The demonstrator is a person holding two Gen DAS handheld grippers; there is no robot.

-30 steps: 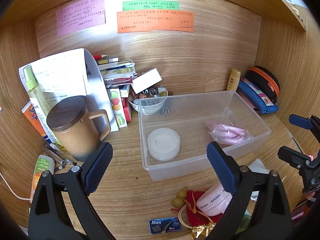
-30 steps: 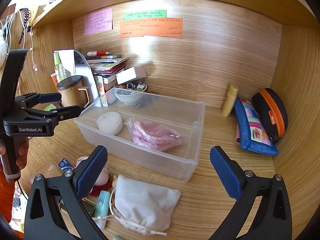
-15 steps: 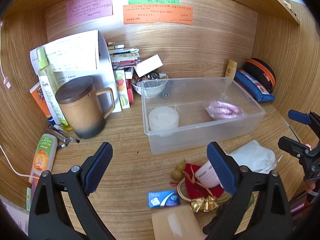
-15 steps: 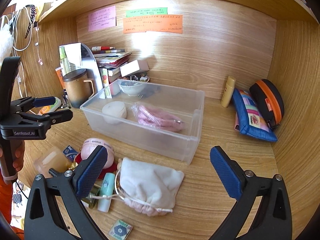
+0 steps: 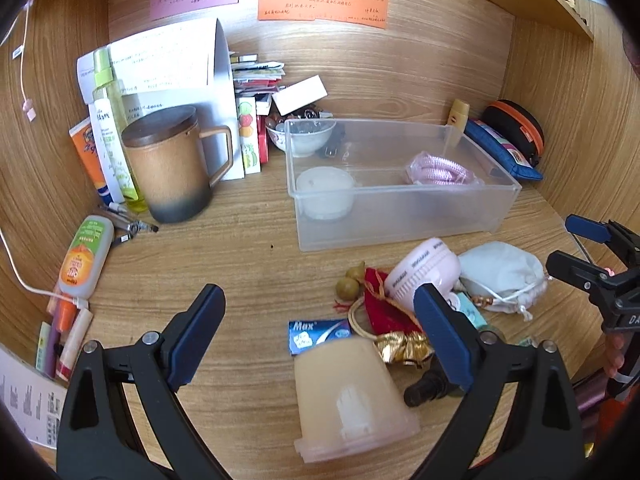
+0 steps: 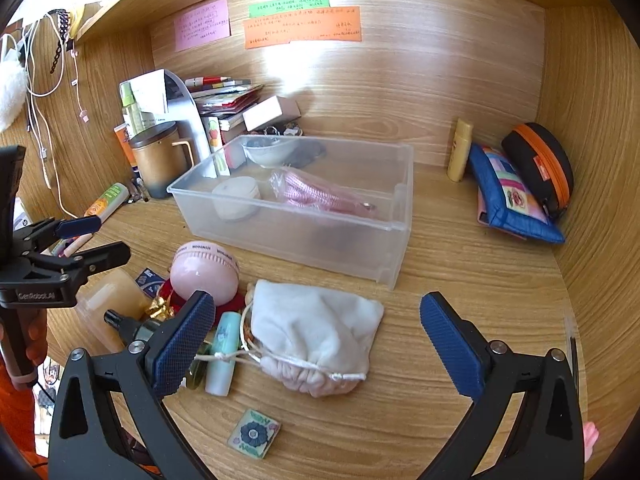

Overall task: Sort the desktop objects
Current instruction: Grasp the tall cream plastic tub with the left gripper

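The white pouch (image 6: pixel 316 344) is lying just in front of the clear bin (image 6: pixel 396 216), its long axis crossing the right gripper (image 6: pixel 316 344), which is hanging wide open and empty, nearer than the left gripper (image 5: pixel 320 336), also wide open and empty.

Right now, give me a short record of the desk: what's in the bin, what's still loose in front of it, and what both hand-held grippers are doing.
bin: clear plastic rectangular bin, on the wooden desk
in bin: round white lidded jar; pink cord in a clear bag
loose in front: white drawstring cloth pouch; round pink plastic case; mint green tube; translucent beige plastic cup
left hand-held gripper: open, empty, above the beige cup
right hand-held gripper: open, empty, over the white pouch
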